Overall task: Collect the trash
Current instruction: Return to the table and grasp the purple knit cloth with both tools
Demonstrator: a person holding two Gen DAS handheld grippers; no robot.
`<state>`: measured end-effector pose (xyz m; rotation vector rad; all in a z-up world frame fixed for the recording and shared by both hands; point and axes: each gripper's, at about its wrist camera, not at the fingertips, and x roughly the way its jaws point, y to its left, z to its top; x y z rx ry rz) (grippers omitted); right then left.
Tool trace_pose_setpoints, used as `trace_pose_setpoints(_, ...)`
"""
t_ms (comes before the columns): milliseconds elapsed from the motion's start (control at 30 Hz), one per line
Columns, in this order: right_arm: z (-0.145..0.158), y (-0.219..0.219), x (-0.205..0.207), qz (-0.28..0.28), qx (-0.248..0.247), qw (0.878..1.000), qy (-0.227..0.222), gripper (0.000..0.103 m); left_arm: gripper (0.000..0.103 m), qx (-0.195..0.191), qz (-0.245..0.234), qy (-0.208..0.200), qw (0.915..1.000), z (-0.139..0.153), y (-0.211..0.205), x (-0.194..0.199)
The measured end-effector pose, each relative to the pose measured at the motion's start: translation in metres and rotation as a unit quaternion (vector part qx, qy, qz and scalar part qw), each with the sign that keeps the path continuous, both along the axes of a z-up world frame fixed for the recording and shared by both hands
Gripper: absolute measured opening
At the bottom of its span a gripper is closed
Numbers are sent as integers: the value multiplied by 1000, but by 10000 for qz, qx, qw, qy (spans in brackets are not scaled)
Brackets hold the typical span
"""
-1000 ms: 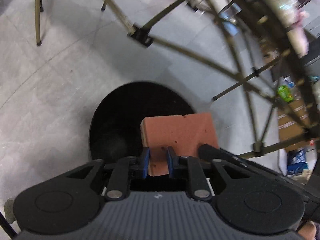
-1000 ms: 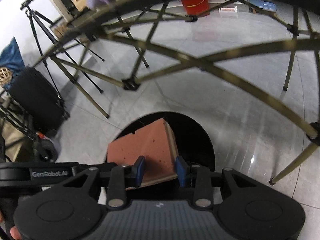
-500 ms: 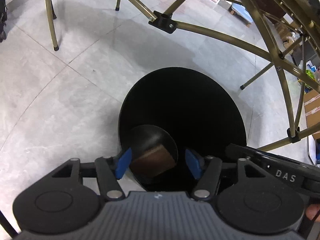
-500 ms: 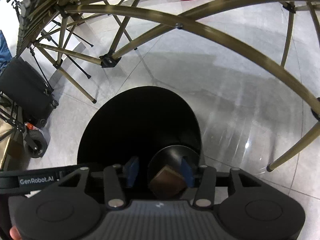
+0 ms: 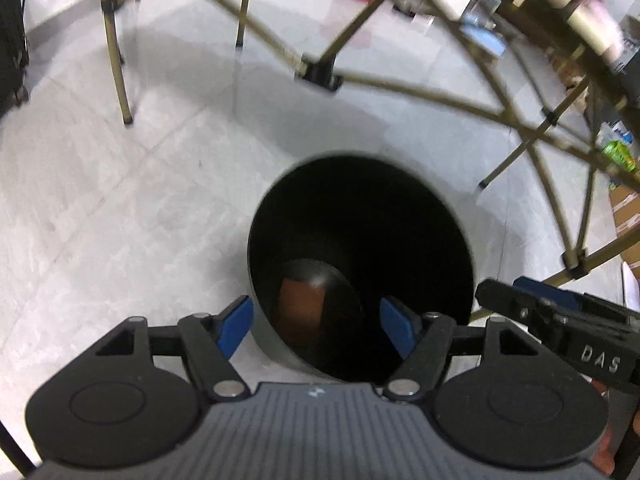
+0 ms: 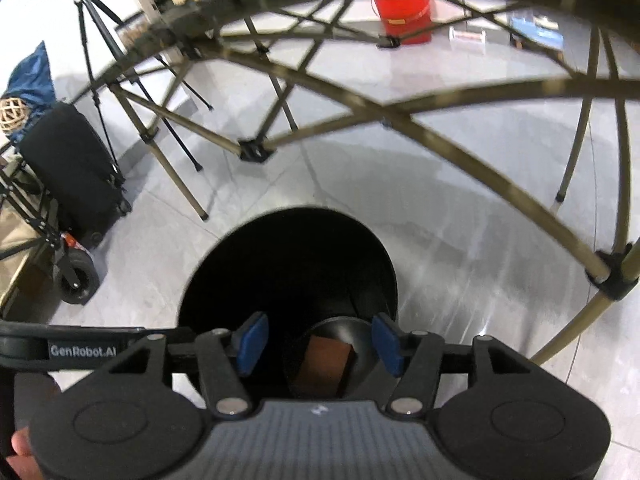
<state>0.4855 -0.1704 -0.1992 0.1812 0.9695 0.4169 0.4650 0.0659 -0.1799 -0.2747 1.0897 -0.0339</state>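
Reddish-brown cardboard (image 5: 301, 307) lies at the bottom of the black bin (image 5: 460, 240), so this piece is collected. Both left tongs (image 5: 316, 326) and right tongs (image 6: 318, 344) hang released, empty, above it; whether more trash remains isn't visible.

A black round bin (image 5: 420, 216) stands upright on the pale floor, open at the top. It is deep and dark inside. A flat reddish-brown piece (image 5: 300, 312) lies at the very bottom of the bin, on its round black base. It has straight edges and square corners. In the right wrist view the piece (image 6: 324, 364) lies near the middle of the base, a bit tilted.
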Motion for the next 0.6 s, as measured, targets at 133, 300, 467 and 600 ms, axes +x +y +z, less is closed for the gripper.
trace_pose_setpoints(133,41,1,-28,287,161,9959,-845,57,73,137,-122,-1253,9919,52,3,-19)
trace_pose_setpoints(300,120,-3,-71,618,526,9578,-2756,56,80,251,-146,-3019,9529,116,4,-39)
trace_pose_setpoints(467,180,-17,-28,-166,346,9341,-3550,57,80,-219,-157,-3246,9455,161,-4,11)
trace_pose_setpoints(600,204,-14,44,-660,394,9376,-3390,58,80,-545,-53,-3062,9504,163,-12,75)
